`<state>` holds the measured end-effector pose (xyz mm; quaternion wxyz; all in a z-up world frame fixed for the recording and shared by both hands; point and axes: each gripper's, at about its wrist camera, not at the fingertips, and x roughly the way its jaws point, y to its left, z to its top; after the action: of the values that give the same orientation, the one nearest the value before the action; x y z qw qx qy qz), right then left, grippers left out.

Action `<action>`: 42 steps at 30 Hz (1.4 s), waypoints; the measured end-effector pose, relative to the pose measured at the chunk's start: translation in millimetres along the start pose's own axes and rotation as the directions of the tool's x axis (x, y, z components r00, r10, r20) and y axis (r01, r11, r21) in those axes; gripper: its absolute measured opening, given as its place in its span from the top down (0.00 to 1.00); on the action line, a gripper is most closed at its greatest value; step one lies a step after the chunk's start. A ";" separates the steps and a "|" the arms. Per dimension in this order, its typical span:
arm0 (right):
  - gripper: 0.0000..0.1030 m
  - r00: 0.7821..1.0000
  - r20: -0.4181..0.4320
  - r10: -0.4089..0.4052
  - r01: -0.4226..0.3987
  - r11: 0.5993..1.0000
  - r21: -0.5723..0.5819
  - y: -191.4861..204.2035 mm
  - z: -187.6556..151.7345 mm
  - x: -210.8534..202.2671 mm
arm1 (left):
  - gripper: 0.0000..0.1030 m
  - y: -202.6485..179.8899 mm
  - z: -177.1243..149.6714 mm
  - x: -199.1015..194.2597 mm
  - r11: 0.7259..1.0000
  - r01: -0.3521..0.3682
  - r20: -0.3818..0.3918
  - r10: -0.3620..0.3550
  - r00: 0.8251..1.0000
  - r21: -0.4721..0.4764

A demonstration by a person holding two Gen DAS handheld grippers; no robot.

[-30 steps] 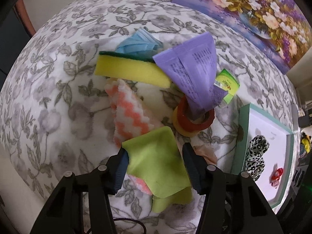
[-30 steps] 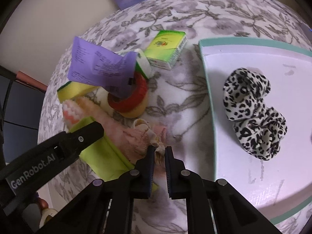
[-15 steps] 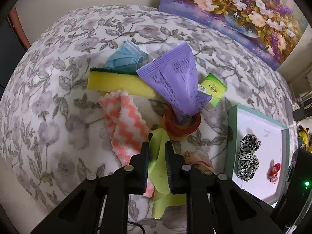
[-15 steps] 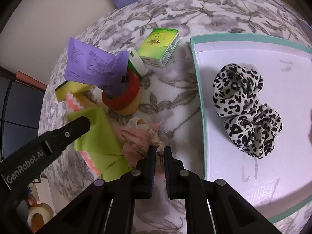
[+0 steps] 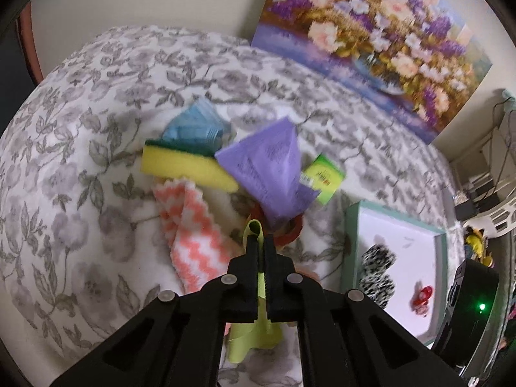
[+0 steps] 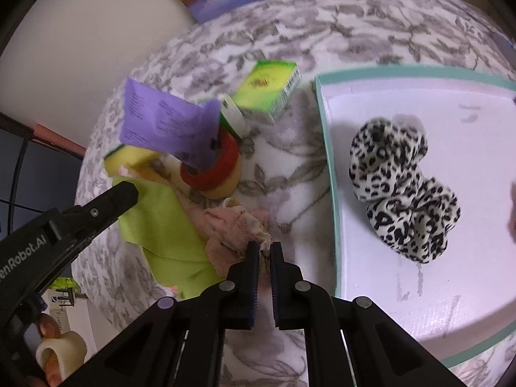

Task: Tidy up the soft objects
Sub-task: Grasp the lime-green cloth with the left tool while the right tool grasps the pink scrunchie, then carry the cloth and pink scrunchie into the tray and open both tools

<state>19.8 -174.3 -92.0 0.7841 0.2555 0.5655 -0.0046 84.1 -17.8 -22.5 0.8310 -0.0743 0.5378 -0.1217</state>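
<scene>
Grey-flowered cloth covers the table [image 5: 80, 167], with a floral painting [image 5: 371, 38] propped against the wall behind it. Taking the teal-rimmed tray [image 6: 325, 148] as the landmark: the green cloth [image 6: 161, 225] lies well to its left in the right wrist view, and the pink fabric [image 6: 235, 229] sits between that cloth and the tray's near rim, much closer to the tray. A leopard scrunchie [image 6: 403, 190] already rests inside the tray.

The left gripper [image 5: 261, 245] is clamped on a fold of the green cloth, which hangs limp below the jaws with its length running down toward the camera. The right gripper [image 6: 264, 251] is pinched on the edge of the pink fabric, and it is the arm nearer the tray.

Both loads probably belong in the tray, which lies to the right of each gripper. The right one has only the rim to clear. The left must carry its cloth across the red tape roll [image 6: 213, 167] and purple pouch [image 6: 167, 122], so the trailing end could drag.
</scene>
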 end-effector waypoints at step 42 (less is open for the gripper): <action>0.94 0.893 0.436 -0.109 0.031 0.983 0.182 -90.7 13.7 -158.7 | 0.98 -154.8 -26.3 -116.2 0.922 0.087 0.379 -0.239 0.894 0.377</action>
<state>-52.1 -303.4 16.4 0.8670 0.2934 0.3778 -0.1394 -4.4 -133.3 107.8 0.9129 0.0049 0.3088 -0.2669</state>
